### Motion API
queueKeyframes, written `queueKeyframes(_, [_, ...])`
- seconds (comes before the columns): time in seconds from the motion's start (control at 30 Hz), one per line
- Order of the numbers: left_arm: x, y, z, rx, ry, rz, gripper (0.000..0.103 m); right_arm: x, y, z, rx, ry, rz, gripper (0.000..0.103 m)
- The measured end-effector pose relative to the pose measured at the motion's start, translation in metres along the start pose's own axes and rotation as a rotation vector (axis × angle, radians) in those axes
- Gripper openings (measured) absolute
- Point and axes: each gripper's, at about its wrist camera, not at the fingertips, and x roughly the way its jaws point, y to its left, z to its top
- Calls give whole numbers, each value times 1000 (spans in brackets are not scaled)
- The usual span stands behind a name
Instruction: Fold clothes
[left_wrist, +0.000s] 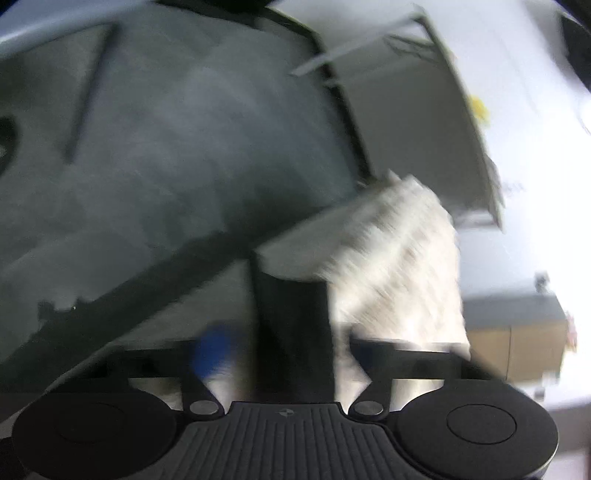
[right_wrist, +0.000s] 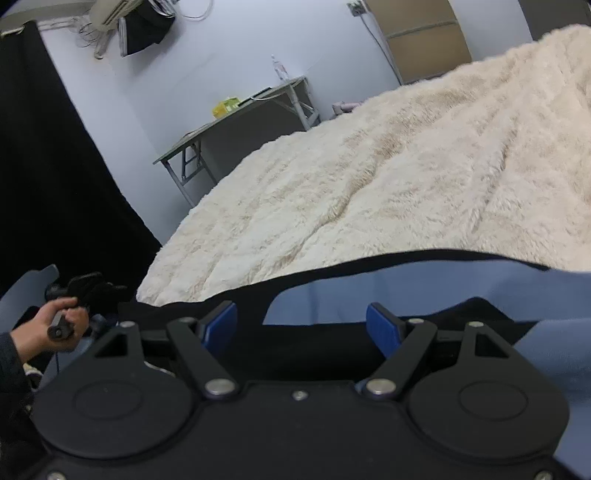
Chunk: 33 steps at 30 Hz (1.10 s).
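Right wrist view: the right gripper (right_wrist: 301, 325) has its jaws standing wide, the blue pads (right_wrist: 382, 325) well apart. Between and under them lies the light blue garment with black trim (right_wrist: 369, 295), its black edge running across just ahead of the fingertips; whether the pads touch the cloth cannot be told. Beyond the garment spreads the cream shaggy fleece blanket (right_wrist: 369, 184), and past that, far ahead of the jaws, stands a grey folding table (right_wrist: 236, 118) against the pale wall. Low to the left of the jaws a hand (right_wrist: 59, 325) grips the handle of the other tool.

The left wrist view is heavily blurred. The left gripper (left_wrist: 291, 295) has its jaws drawn together into one dark column, with a strip of the garment's black trim seemingly between them. The grey-blue cloth (left_wrist: 177, 147) fills the space ahead and to the left of the jaws; the cream blanket (left_wrist: 399, 251) shows just to their right.
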Motion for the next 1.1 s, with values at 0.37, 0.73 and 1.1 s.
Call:
queueKeyframes(0.37, [-184,-38,-39,15,-175,-119,3,-1,2,1,-24,-2,4,76])
queueKeyframes(0.73, [-148,-19,-6,-130,-149,195,54,-3,4,1,-48,-4,9,76])
queueKeyframes(1.1, [-162,40,-86,-98,-212,-179,73,-10,22,4,-77,9,14,76])
